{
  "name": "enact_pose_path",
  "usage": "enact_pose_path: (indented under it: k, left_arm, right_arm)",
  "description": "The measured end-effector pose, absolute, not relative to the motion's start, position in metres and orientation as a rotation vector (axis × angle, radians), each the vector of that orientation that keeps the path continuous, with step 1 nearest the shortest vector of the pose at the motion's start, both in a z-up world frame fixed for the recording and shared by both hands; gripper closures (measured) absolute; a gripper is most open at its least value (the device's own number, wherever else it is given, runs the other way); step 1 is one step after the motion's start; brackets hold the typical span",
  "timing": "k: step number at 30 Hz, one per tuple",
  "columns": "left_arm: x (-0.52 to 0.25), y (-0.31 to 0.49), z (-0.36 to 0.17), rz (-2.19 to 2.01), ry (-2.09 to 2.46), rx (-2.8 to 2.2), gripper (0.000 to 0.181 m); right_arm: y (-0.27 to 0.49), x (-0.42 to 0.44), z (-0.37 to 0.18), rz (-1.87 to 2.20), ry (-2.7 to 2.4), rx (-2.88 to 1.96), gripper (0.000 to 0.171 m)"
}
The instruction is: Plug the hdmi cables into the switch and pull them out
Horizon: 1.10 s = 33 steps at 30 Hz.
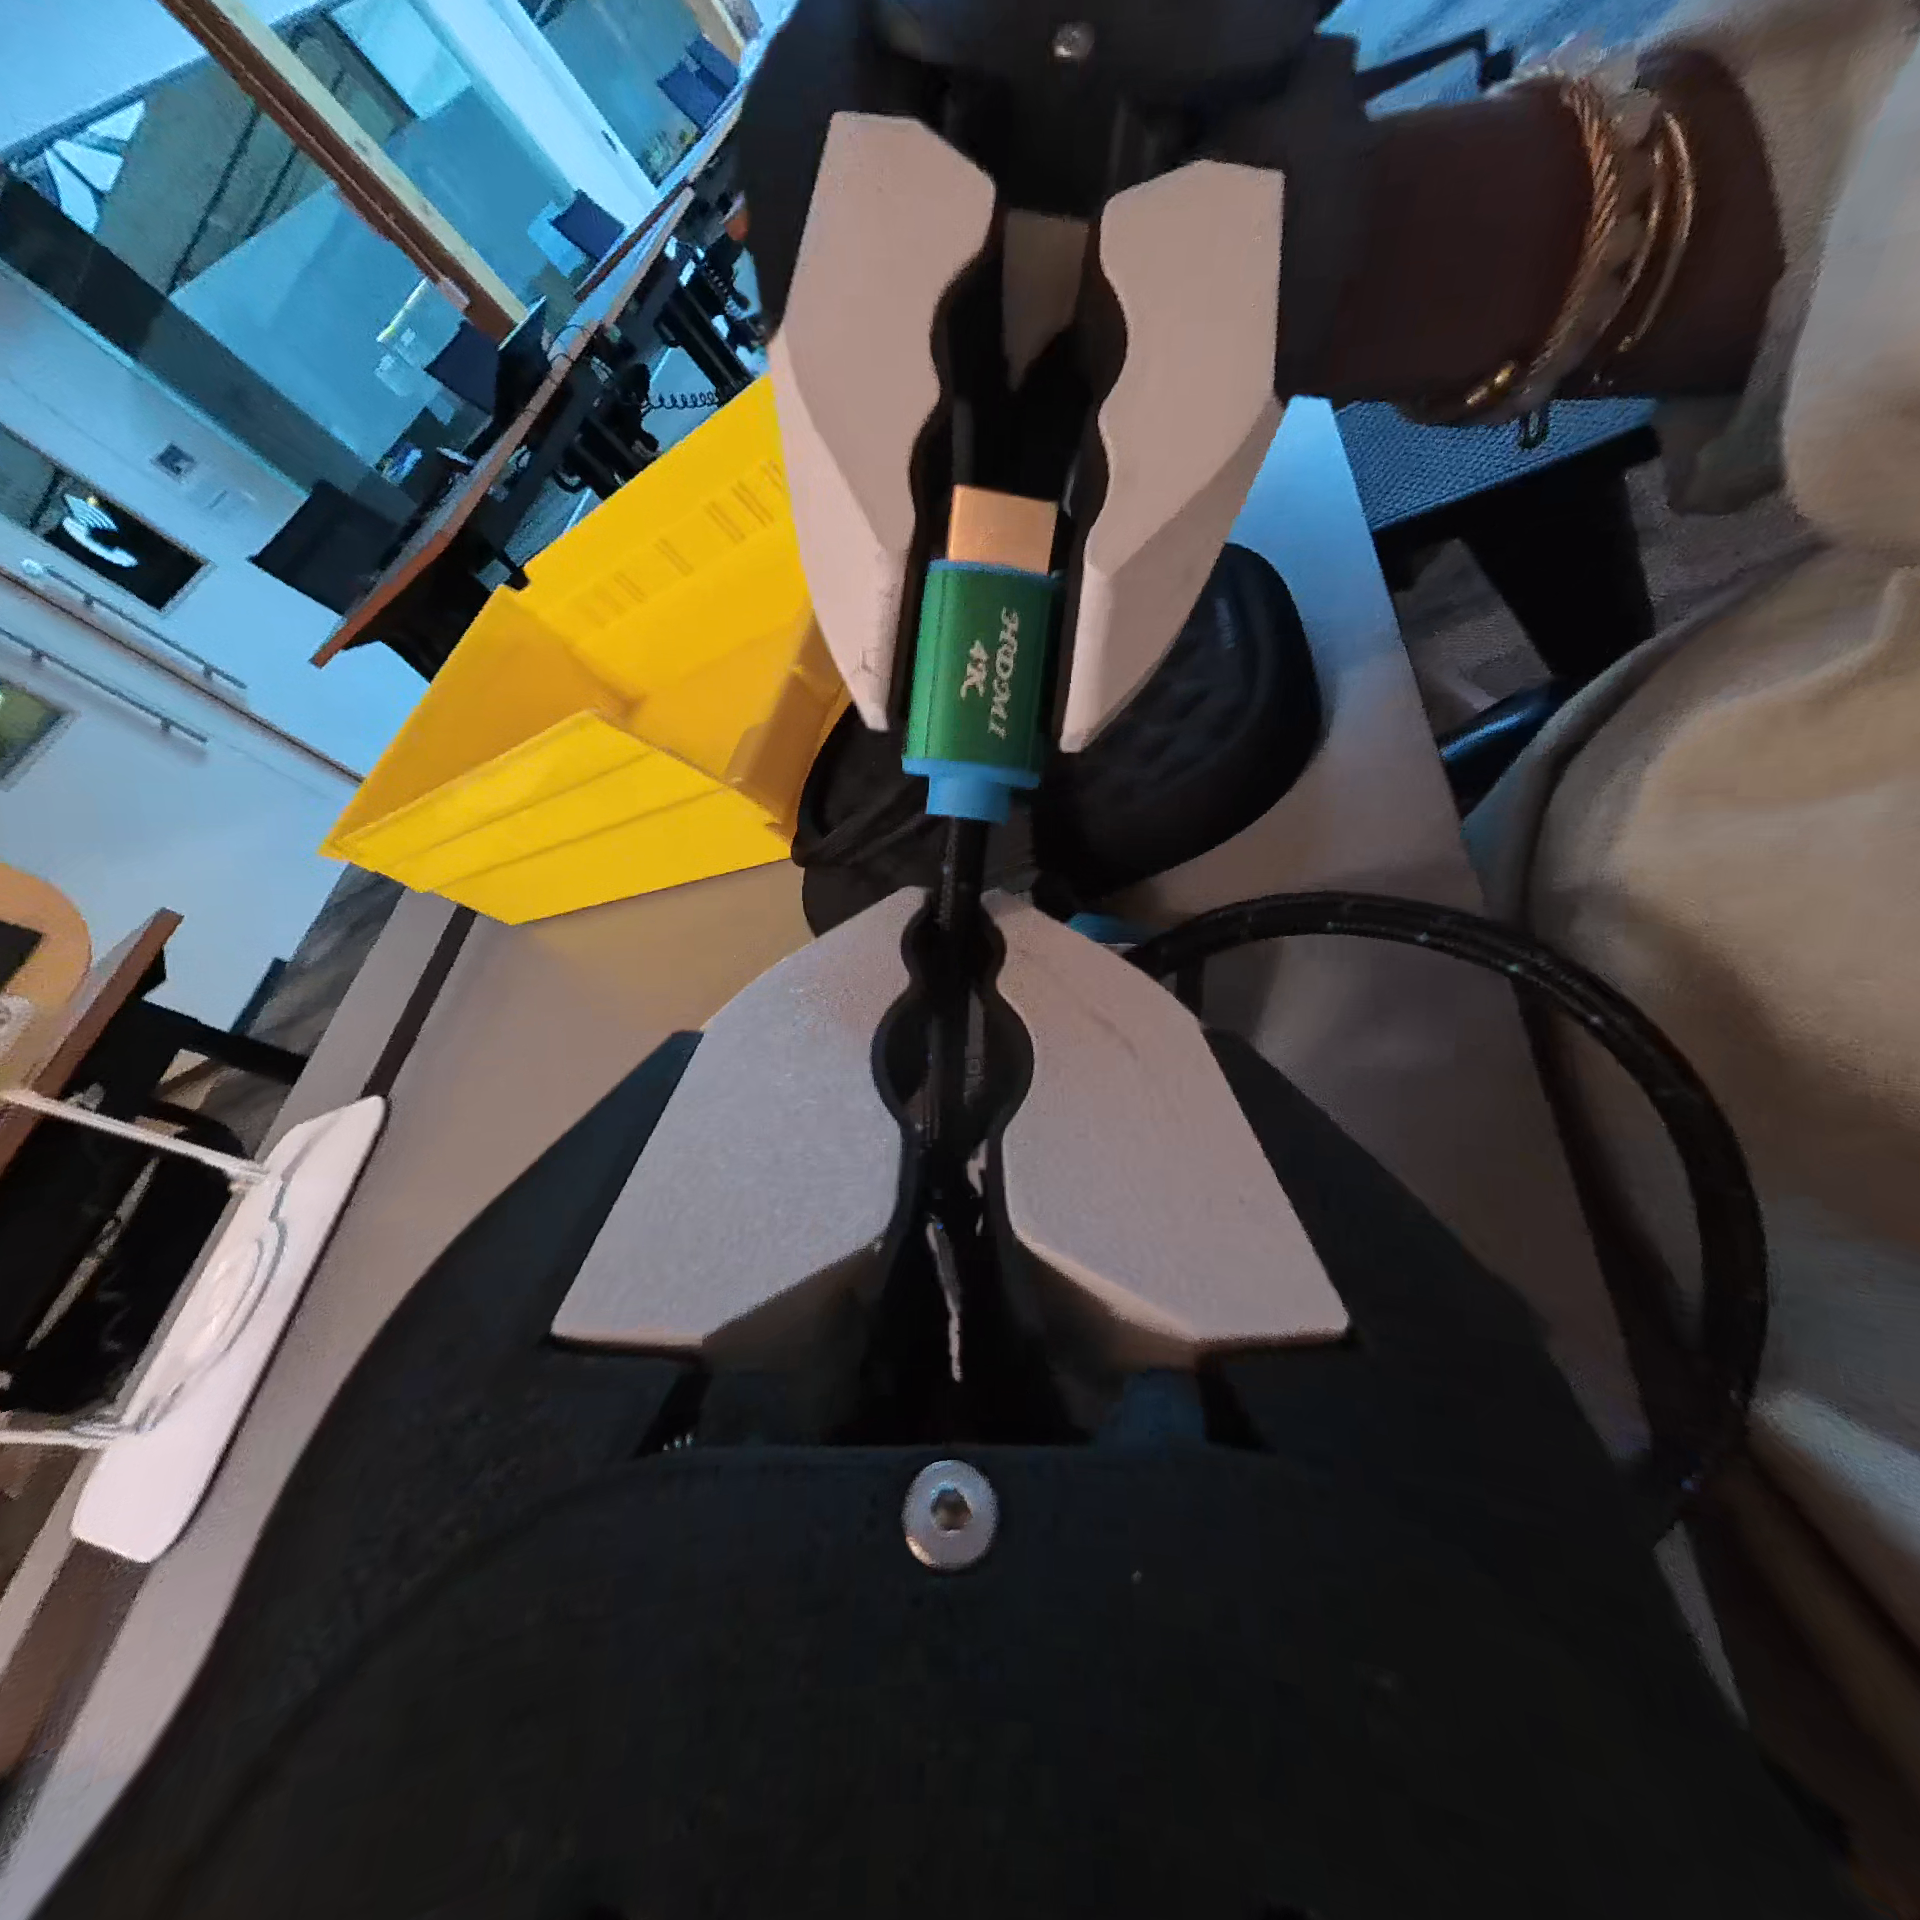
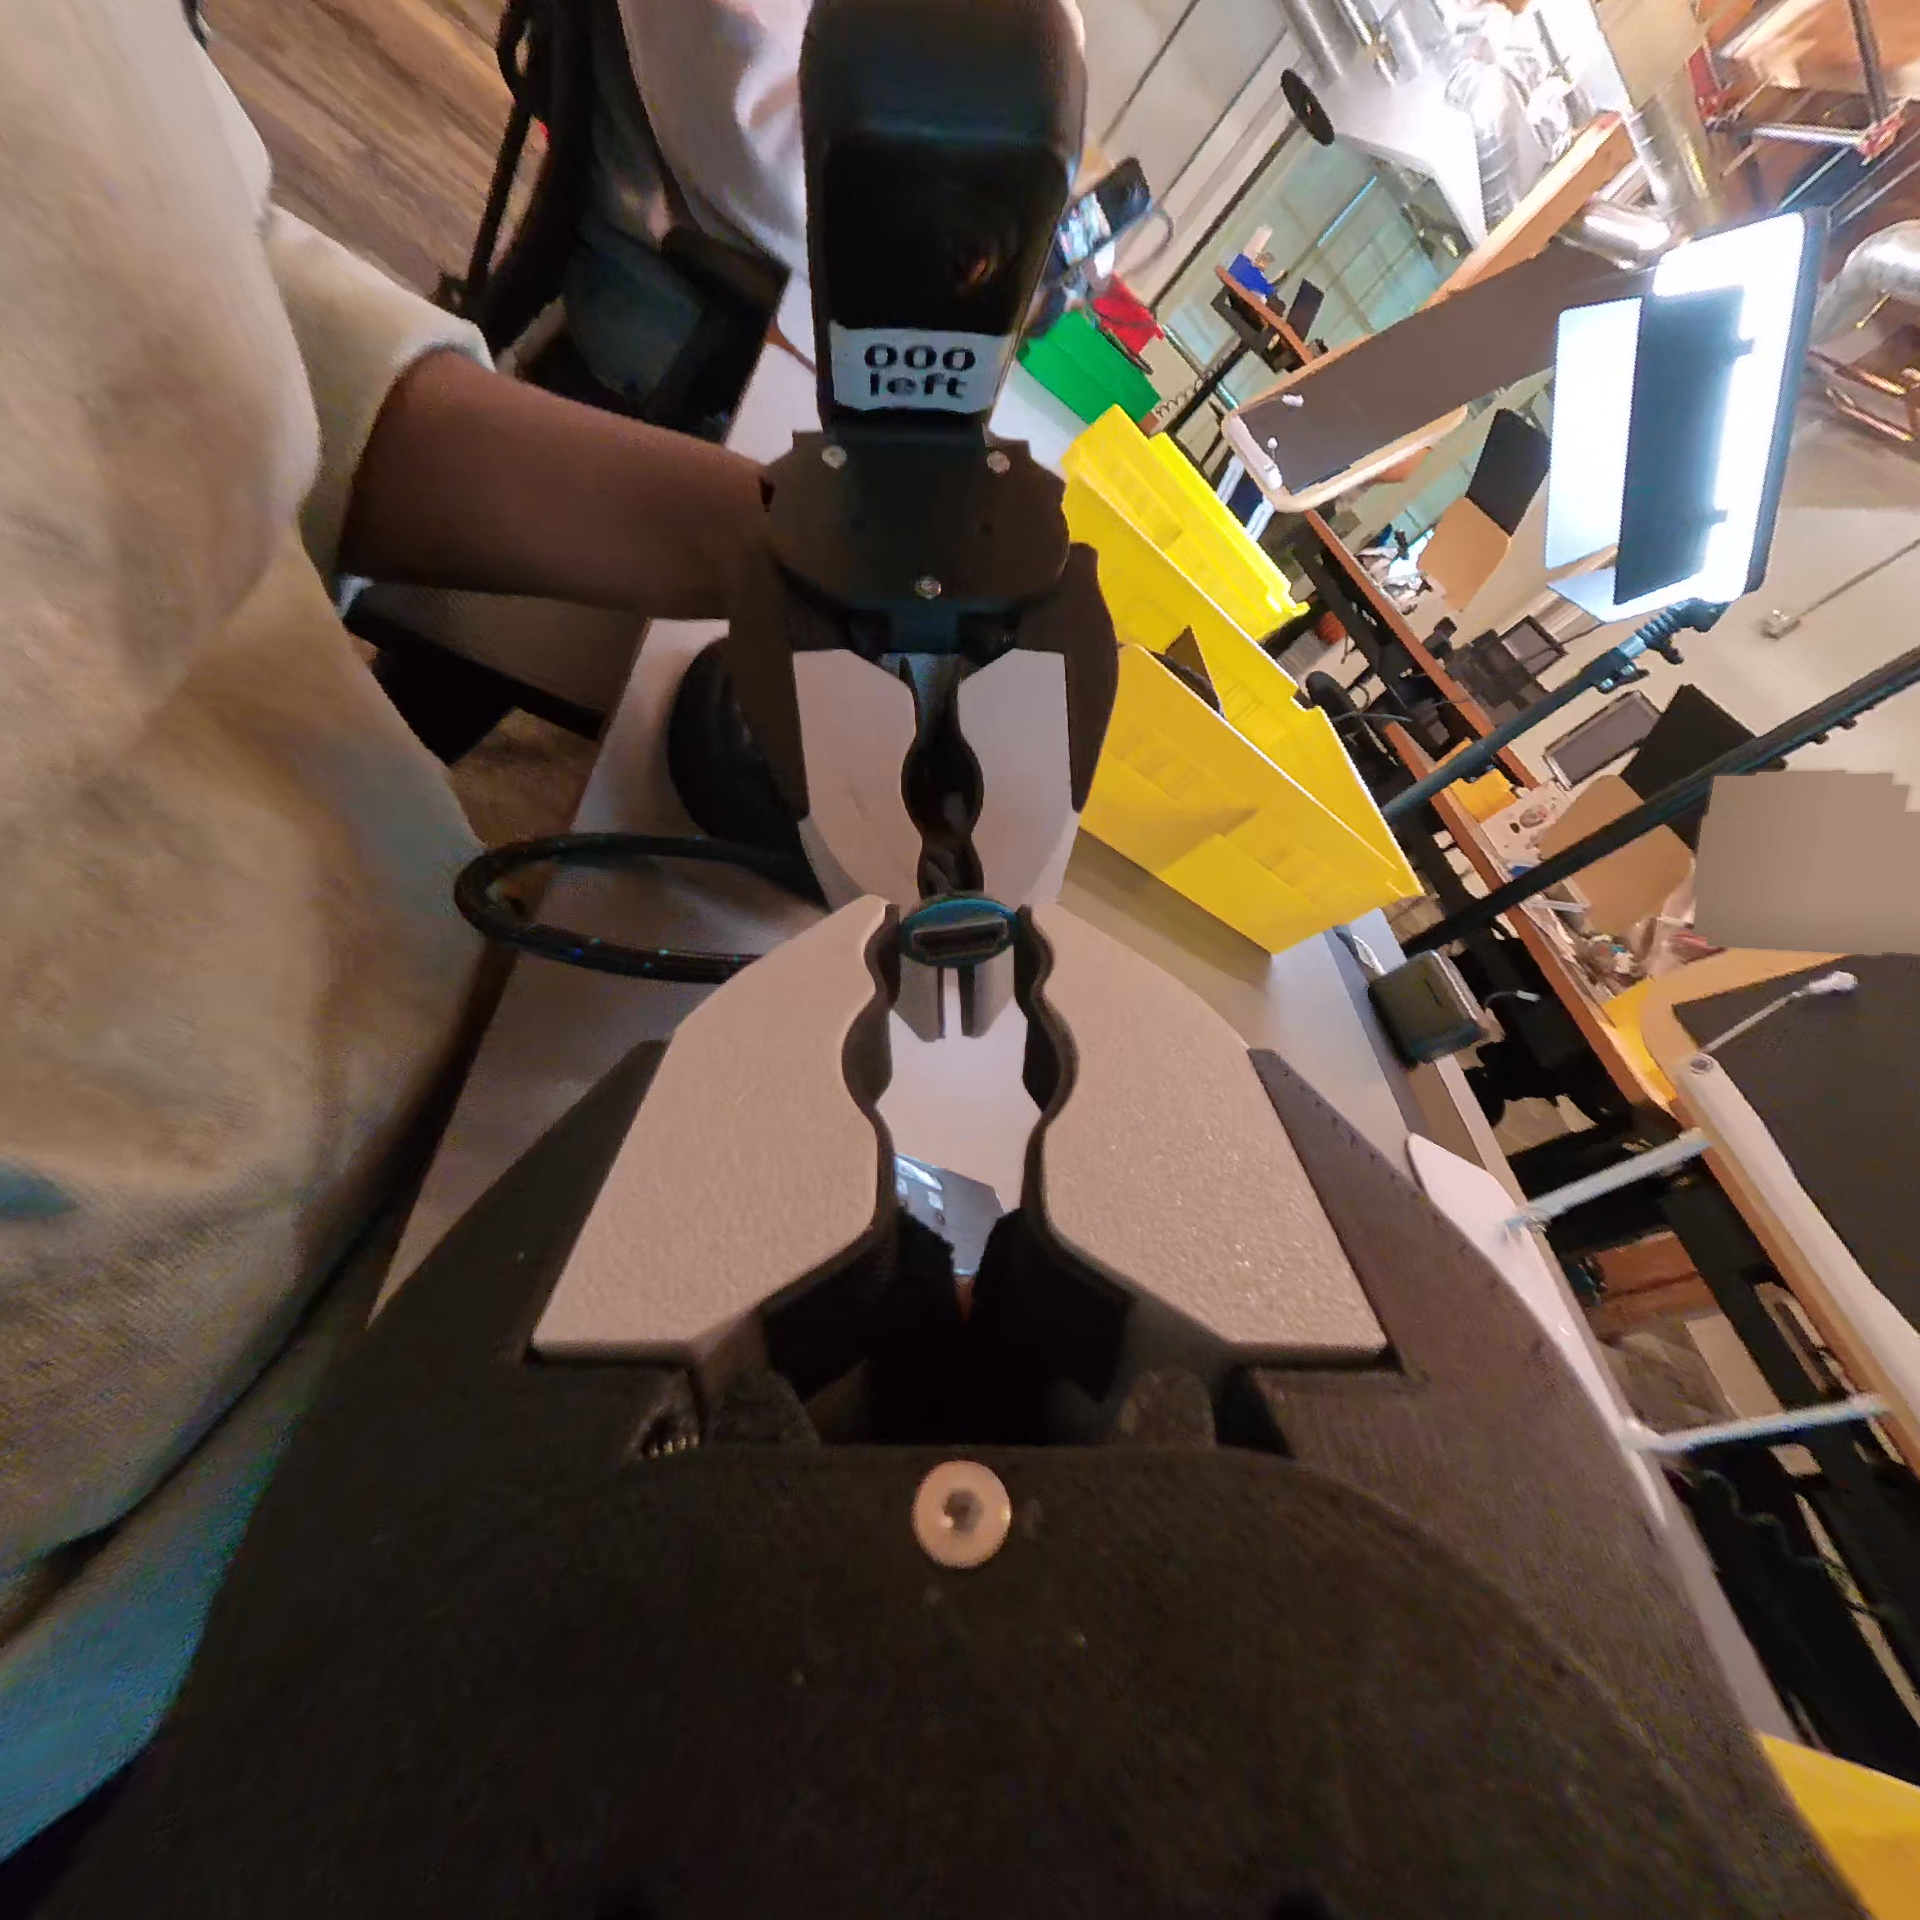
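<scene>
The left tongs (image 1: 951, 935) are closed on the thin black braided cable (image 1: 948, 883), which runs out between their grey fingertips (image 1: 831, 997). Just beyond those tips the cable ends in a green metal HDMI plug with a blue collar and gold end (image 1: 971, 675). The right tongs (image 1: 971, 717), pointing back toward the left ones, clamp this plug by its green body, the gold end lying between their fingers.

In the right wrist view, the right tongs (image 2: 956, 930) are nearly closed on the plug (image 2: 956, 935), seen end-on at their tips, with the left tongs (image 2: 948, 883) touching or almost touching just beyond. The cable loops (image 2: 582, 945) off to the left of both tongs over the grey tabletop (image 2: 1195, 904). Yellow plastic bins (image 2: 1226, 790) stand to the right.
</scene>
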<state>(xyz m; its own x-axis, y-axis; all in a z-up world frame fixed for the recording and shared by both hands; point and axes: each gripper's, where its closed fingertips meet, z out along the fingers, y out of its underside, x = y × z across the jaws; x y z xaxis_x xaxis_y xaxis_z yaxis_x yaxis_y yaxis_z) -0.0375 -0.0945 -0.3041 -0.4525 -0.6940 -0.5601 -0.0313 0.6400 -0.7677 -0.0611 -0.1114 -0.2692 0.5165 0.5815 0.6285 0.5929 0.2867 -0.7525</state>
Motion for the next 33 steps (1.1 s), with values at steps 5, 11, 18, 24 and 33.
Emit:
enact_pose_path:
  k: [5,11,18,24,33]
  left_arm:
    - [-0.045,-0.064,-0.313,-0.764,1.917,-0.697,0.18]
    - [-0.049,-0.054,-0.319,-0.666,1.934,-0.717,0.177]
    - [-0.05,-0.086,-0.309,-0.815,1.929,-0.597,0.153]
    - [-0.042,-0.101,-0.302,-0.865,1.886,-0.508,0.175]
    - [-0.04,-0.085,-0.324,-0.79,1.971,-0.669,0.175]
  right_arm:
    - [-0.114,-0.05,-0.261,-0.051,-1.1,-1.364,0.15]
    - [-0.108,-0.045,-0.273,-0.071,-1.113,-1.424,0.15]
    - [-0.108,-0.053,-0.285,-0.009,-1.157,-1.446,0.15]
    - [-0.108,-0.054,-0.286,0.016,-1.151,-1.453,0.15]
    - [-0.094,-0.042,-0.297,-0.31,-1.207,-1.502,0.137]
